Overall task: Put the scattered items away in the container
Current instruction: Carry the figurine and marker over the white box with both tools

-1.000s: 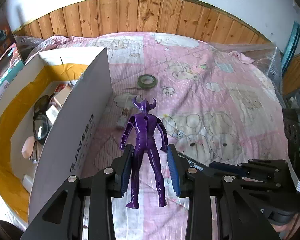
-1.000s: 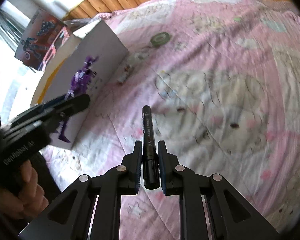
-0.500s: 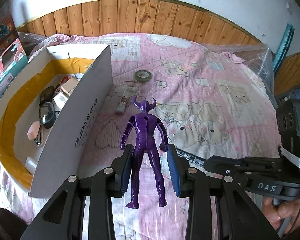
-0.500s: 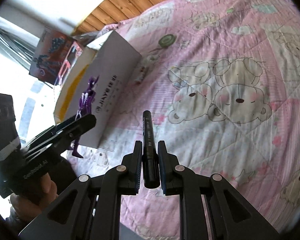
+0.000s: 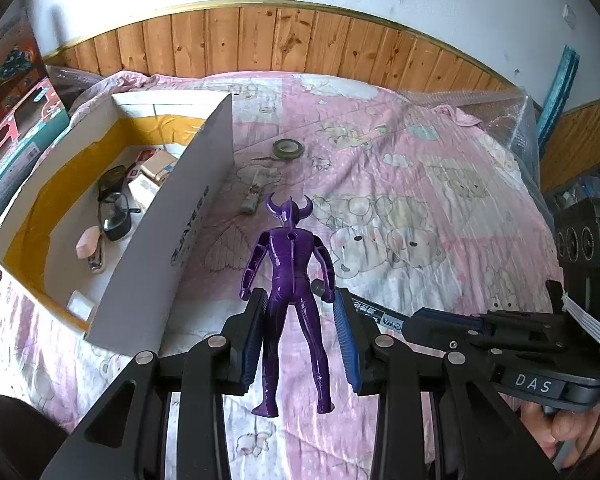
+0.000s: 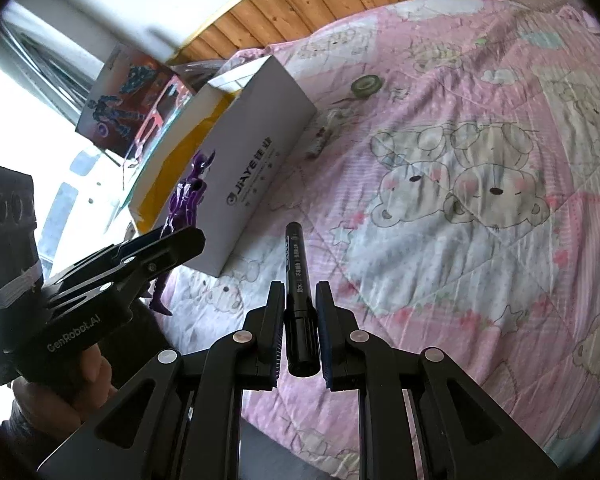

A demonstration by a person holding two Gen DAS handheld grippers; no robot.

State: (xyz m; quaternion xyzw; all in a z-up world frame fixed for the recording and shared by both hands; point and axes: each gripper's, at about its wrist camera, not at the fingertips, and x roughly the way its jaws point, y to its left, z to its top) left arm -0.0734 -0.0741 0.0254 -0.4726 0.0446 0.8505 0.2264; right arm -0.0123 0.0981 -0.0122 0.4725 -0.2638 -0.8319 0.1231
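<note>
In the left wrist view, the box (image 5: 148, 264) is sitting open at nine o'clock on the pink quilt (image 5: 420, 184), holding glasses (image 5: 114, 208), a pink stone (image 5: 87, 242) and small cartons at its far end. The left gripper (image 5: 298, 312) is clamping a purple figure (image 5: 290, 280) by the hips, head pointing to twelve o'clock, held above the quilt just right of the box's near wall. A tape roll (image 5: 287, 147) is lying at twelve o'clock, and a small tube (image 5: 250, 200) is resting between it and the figure, both on the quilt outside the box. At three o'clock the right gripper (image 5: 416, 322) is reaching in, with a hand (image 5: 560, 428) showing at four o'clock.

In the right wrist view, the left gripper (image 6: 180, 240) is showing at nine o'clock with the figure (image 6: 182, 208) in front of the box (image 6: 260, 160). The right gripper (image 6: 298, 300) is pinching a black marker (image 6: 298, 280), tip pointing to twelve o'clock, above the quilt (image 6: 460, 240). The tape roll (image 6: 366, 84) is lying at one o'clock.
</note>
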